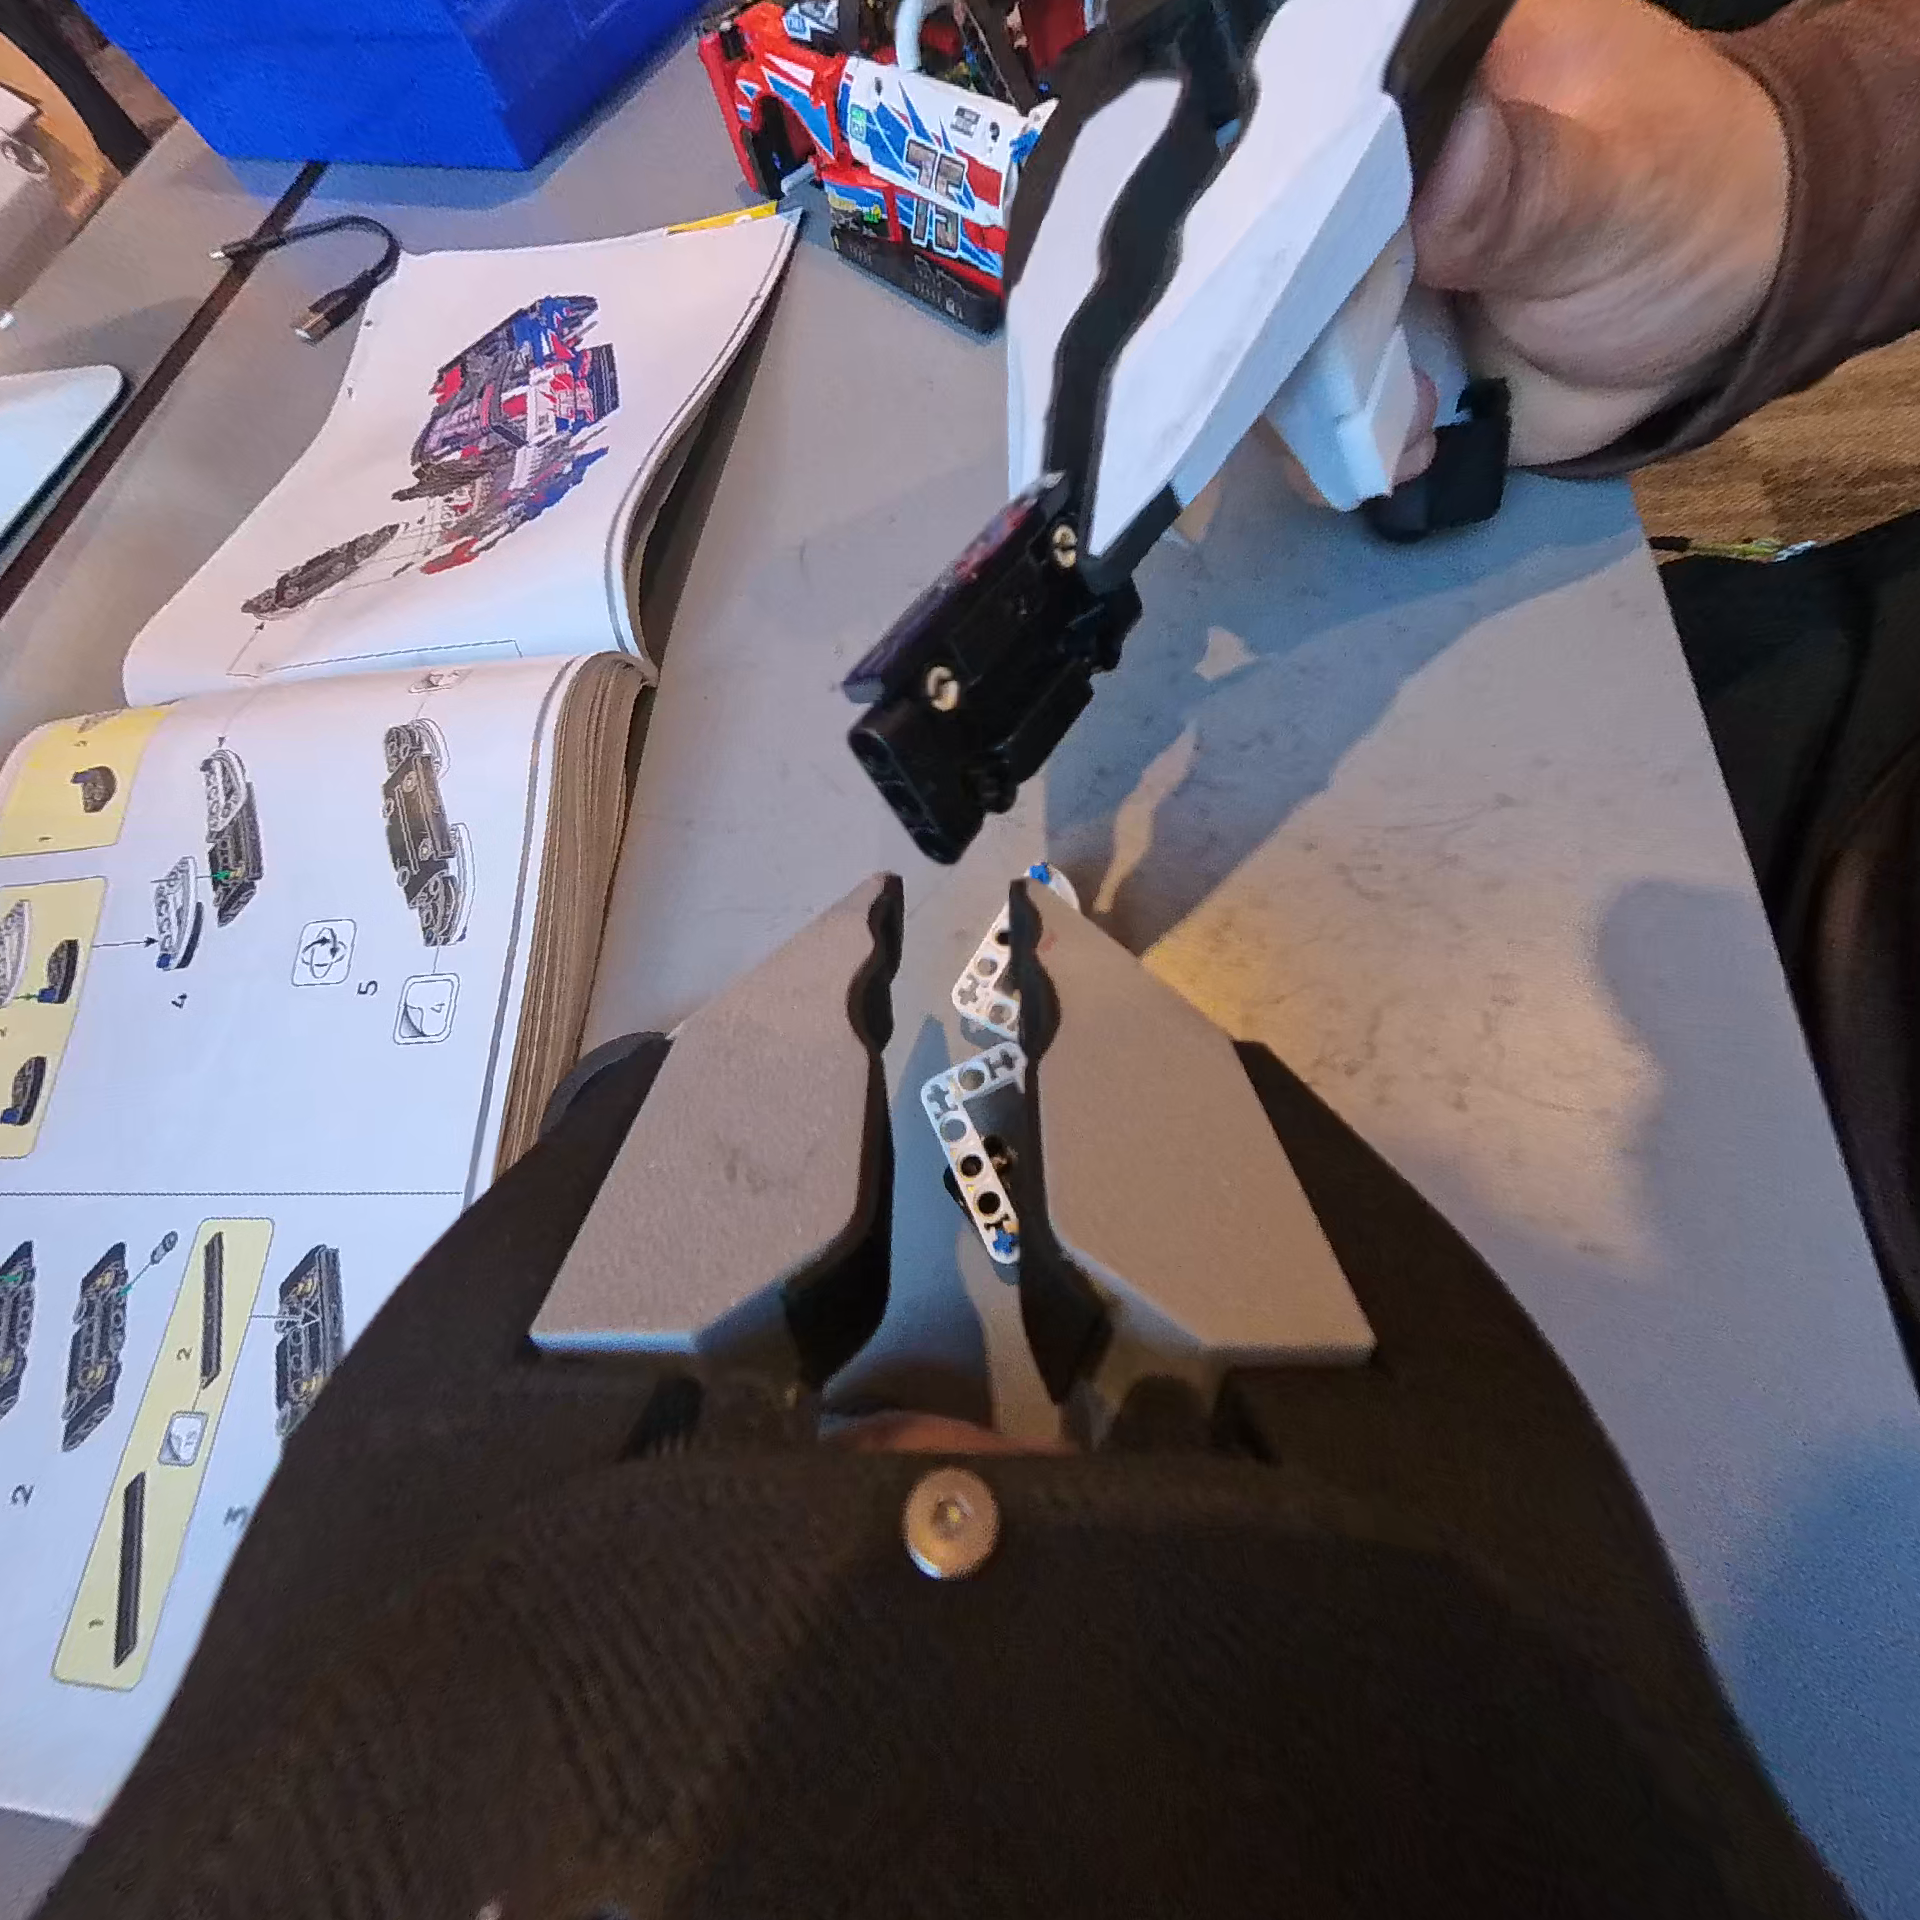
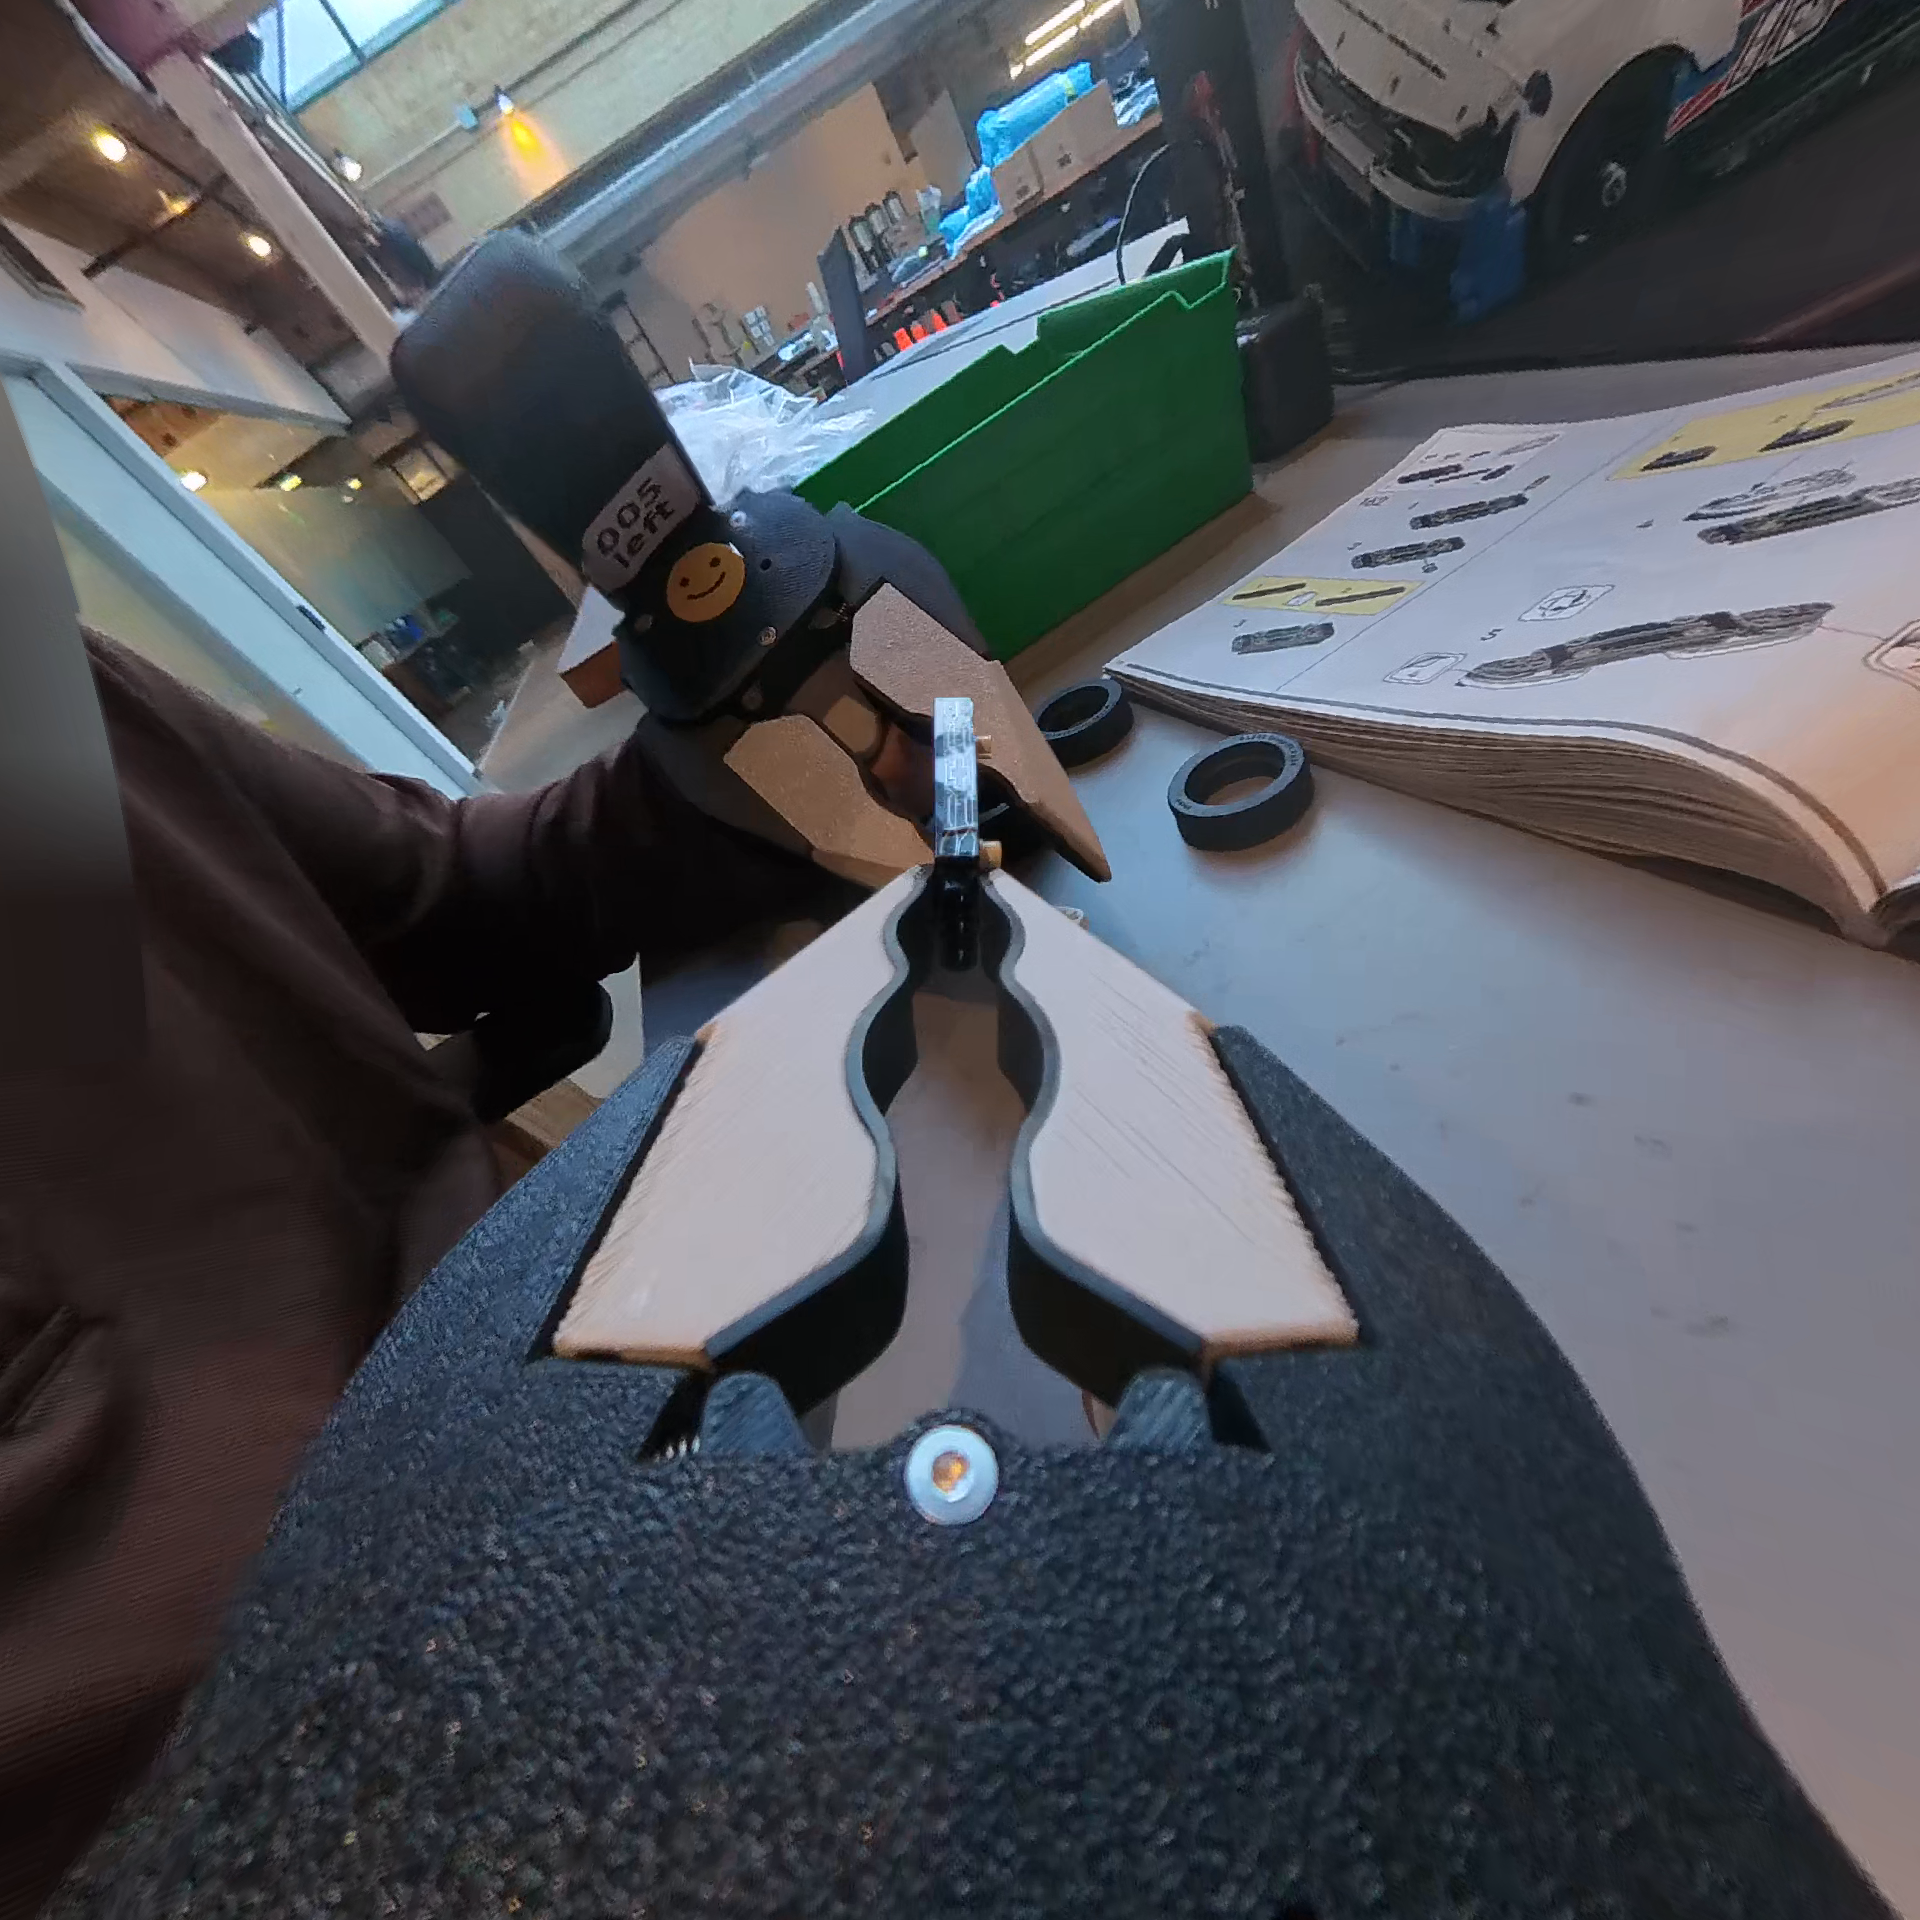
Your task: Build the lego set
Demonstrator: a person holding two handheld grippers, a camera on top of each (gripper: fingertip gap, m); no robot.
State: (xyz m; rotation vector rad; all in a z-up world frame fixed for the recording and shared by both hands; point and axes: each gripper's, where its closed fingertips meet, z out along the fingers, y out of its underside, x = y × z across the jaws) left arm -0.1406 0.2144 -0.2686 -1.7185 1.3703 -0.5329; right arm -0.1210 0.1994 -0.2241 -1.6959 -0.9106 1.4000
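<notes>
1. A black lego sub-assembly (image 1: pixel 977 675), studded with pale pins, hung above the bench (image 1: pixel 1403 935), clenched at its upper end by the right tongs (image 1: pixel 1081 520), its long axis slanting down toward the left tongs (image 1: pixel 951 914).
2. A white angled beam piece (image 1: pixel 977 1143) stood between the left tongs' fingers, which were narrowly parted; whether they pinched it could not be told.
3. The black piece's lower end lay just beyond the left fingertips, apart from the white piece.
4. The instruction booklet (image 1: pixel 343 831) lay open leftward; two black tyres (image 2: pixel 1236 790) sat beside it.
</notes>
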